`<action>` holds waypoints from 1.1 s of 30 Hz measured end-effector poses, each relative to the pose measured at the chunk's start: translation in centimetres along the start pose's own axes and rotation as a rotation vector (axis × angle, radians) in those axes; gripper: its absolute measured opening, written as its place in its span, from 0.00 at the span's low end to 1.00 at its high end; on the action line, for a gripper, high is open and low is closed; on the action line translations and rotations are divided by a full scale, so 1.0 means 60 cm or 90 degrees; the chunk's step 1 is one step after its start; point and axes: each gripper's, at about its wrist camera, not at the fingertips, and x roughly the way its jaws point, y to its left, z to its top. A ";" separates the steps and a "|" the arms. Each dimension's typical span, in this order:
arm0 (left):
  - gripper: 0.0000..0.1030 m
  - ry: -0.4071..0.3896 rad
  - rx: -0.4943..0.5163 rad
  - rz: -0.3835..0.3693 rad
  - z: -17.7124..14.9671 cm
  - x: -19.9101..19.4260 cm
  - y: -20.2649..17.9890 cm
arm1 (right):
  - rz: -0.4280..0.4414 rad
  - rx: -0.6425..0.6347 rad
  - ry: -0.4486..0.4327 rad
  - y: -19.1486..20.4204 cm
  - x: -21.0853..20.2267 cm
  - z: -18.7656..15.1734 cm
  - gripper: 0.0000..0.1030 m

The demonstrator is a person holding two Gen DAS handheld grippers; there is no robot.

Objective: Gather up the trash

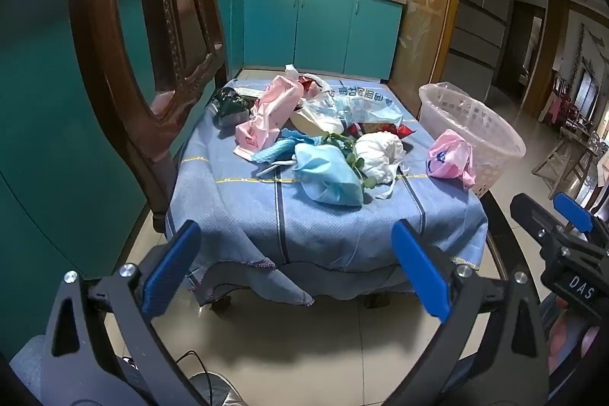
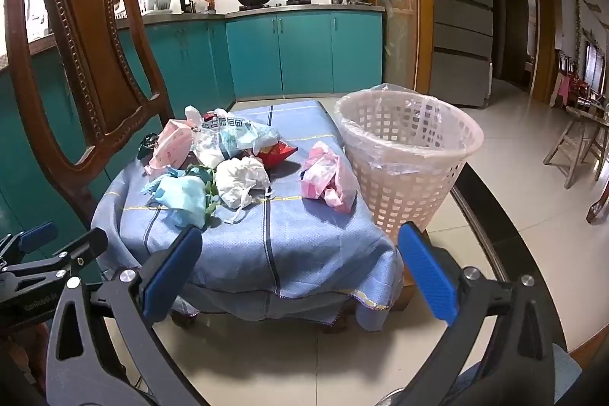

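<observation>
A pile of trash lies on a low table under a blue cloth [image 1: 266, 215] [image 2: 304, 246]: a pink carton [image 1: 266, 113] [image 2: 171, 143], a light blue wrapper [image 1: 327, 174] [image 2: 182, 196], a crumpled white tissue wad [image 1: 380, 151] [image 2: 243, 181], clear plastic bags [image 1: 342, 105] [image 2: 228, 136], and a pink bag [image 1: 451, 155] [image 2: 327, 177] apart at the right. A white lattice basket [image 1: 483, 136] [image 2: 407, 158] lined with clear plastic stands right of the table. My left gripper [image 1: 297, 269] and my right gripper [image 2: 300, 269] hover open before the table's near edge, nothing between their fingers.
A carved wooden chair [image 1: 152, 25] [image 2: 87, 44] stands at the table's left. Teal kitchen cabinets [image 1: 323, 29] [image 2: 304, 52] run behind. The other gripper shows at each view's edge: the right one [image 1: 571, 246], the left one [image 2: 49, 253]. Tiled floor [image 1: 304, 349] lies below.
</observation>
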 end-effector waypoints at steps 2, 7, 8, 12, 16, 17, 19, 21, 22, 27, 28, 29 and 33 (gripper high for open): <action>0.97 -0.005 0.007 0.005 0.000 -0.001 -0.002 | 0.002 0.002 0.001 0.000 -0.001 0.001 0.97; 0.97 -0.010 0.011 0.000 0.001 -0.002 -0.005 | 0.006 0.005 -0.001 -0.001 -0.002 0.001 0.97; 0.97 -0.012 0.014 0.002 0.001 -0.002 -0.007 | 0.006 0.005 -0.002 -0.002 -0.002 0.001 0.97; 0.97 -0.021 0.016 0.000 0.003 -0.010 -0.003 | 0.006 0.006 -0.002 -0.002 -0.002 0.001 0.97; 0.97 -0.014 0.006 -0.006 0.005 -0.007 0.001 | 0.005 0.004 -0.001 -0.001 -0.001 0.001 0.97; 0.97 -0.013 0.007 -0.006 0.005 -0.006 0.000 | 0.006 0.006 -0.001 -0.003 -0.002 0.001 0.97; 0.97 -0.007 0.002 -0.009 0.003 -0.005 0.001 | 0.006 0.006 -0.002 -0.003 -0.002 0.001 0.97; 0.97 -0.008 0.002 -0.009 0.002 -0.005 0.001 | 0.006 0.006 -0.002 -0.003 -0.002 0.001 0.97; 0.97 -0.009 0.002 -0.009 0.002 -0.005 0.001 | 0.005 0.006 -0.001 -0.002 -0.002 0.001 0.97; 0.97 -0.002 0.001 -0.007 0.001 -0.003 0.001 | 0.006 0.006 -0.002 -0.003 -0.002 0.001 0.97; 0.97 -0.001 -0.003 -0.010 0.001 -0.003 0.001 | 0.006 0.006 -0.002 -0.003 -0.002 0.001 0.97; 0.97 -0.004 -0.001 -0.010 0.001 -0.004 0.002 | 0.005 0.007 -0.002 -0.004 -0.001 0.001 0.97; 0.97 -0.003 0.003 -0.007 0.000 -0.001 0.001 | 0.006 0.008 -0.001 -0.005 -0.002 0.001 0.97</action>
